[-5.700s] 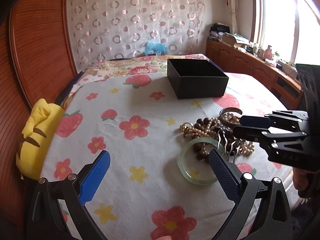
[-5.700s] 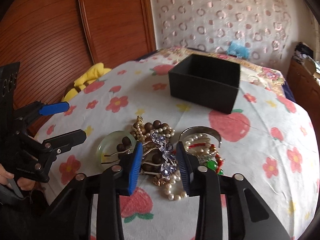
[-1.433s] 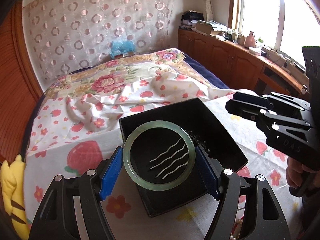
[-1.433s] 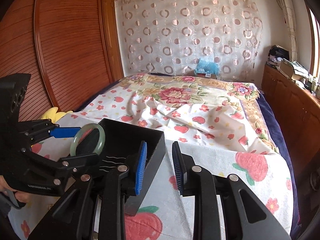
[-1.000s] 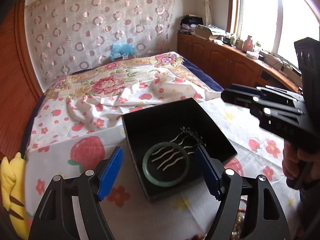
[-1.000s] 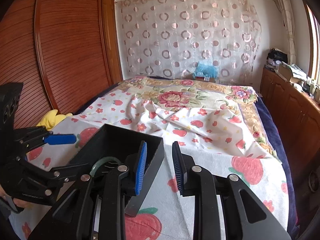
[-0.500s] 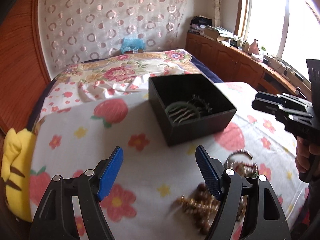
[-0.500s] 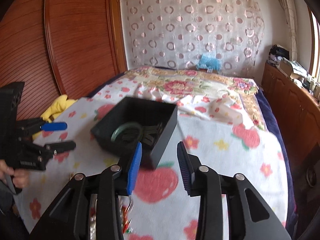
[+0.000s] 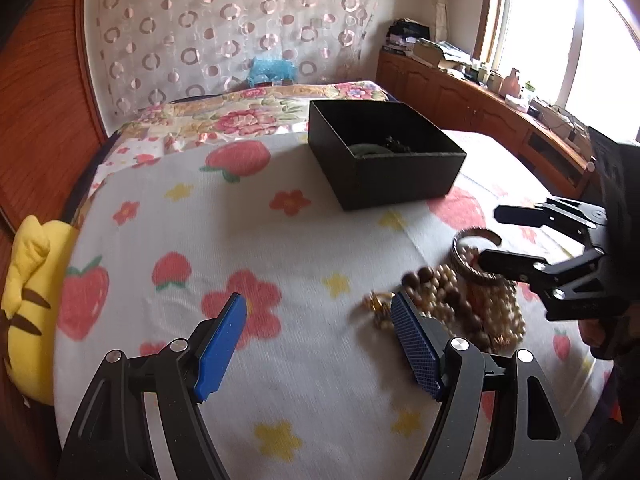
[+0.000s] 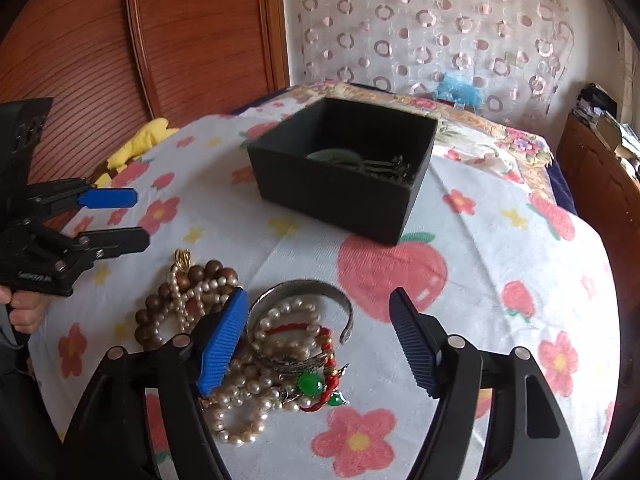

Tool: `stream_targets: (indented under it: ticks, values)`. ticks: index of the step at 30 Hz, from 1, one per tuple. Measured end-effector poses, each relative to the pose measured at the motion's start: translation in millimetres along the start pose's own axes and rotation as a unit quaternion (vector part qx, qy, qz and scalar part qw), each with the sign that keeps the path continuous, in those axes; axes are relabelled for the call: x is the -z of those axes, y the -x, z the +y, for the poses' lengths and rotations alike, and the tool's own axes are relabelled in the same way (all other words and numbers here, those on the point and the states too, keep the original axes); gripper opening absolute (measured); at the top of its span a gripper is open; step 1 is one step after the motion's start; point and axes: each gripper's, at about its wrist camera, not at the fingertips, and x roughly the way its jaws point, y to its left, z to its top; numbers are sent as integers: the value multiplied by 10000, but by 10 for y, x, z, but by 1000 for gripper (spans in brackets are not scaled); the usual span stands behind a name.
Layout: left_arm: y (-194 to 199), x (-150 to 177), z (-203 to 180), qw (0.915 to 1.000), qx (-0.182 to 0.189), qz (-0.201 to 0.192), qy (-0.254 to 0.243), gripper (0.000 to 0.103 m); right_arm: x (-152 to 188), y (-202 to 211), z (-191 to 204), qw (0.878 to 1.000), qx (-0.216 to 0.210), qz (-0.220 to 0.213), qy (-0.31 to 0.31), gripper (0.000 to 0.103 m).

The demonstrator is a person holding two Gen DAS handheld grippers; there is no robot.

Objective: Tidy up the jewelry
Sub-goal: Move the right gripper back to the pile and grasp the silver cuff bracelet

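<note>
Jewelry pile (image 10: 240, 344) now sits right under my two tools, at about six o'clock from the black box (image 10: 344, 192), where a second ago I was hanging over the box itself. The green bangle (image 10: 336, 157) and the wavy hairpin (image 10: 386, 168) lie inside the box, so those two are done and I judge I am back for the next pieces.

My right gripper (image 10: 316, 340) has just been opening its jaws; they stand wide apart with nothing pinched, the silver cuff (image 10: 304, 292) and pearl strands (image 10: 256, 384) lying loose between and below them. My left gripper (image 9: 316, 344) is spread just as wide and empty, over bare cloth, with the wooden beads (image 9: 456, 300) at its three o'clock.

The strands are heaped and tangled: pearls through the cuff, a red cord with a green stone (image 10: 310, 383) across them. Lifting one may drag its neighbours. A yellow plush (image 9: 24, 304) sits at the cloth's nine o'clock edge, well clear. The flowered tablecloth (image 9: 200, 248) is otherwise bare between pile and box.
</note>
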Motion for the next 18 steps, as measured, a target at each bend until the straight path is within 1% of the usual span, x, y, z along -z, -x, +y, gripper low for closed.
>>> stream_targets:
  ticks: [8,9,10,13,18]
  values:
    - [-9,175,-53,9999,113,96,55,72,49,-95,73,9998,-109,143,54,75]
    - [-16,180,-58,9999,118,103,57,72,55,-110,72,9998,-106,158,80,68]
    - [-17,187,-68,9999,117,102,52,72,64,-129,83,9997,-114,184,107,64]
    - [-23,193,-82,9998,148,115,89,71,72,-101,78,9999,-45,80,87,63]
    - [6,195,-161,9999,145,78,3,71,144,63,70,9999,99,-121,47,63]
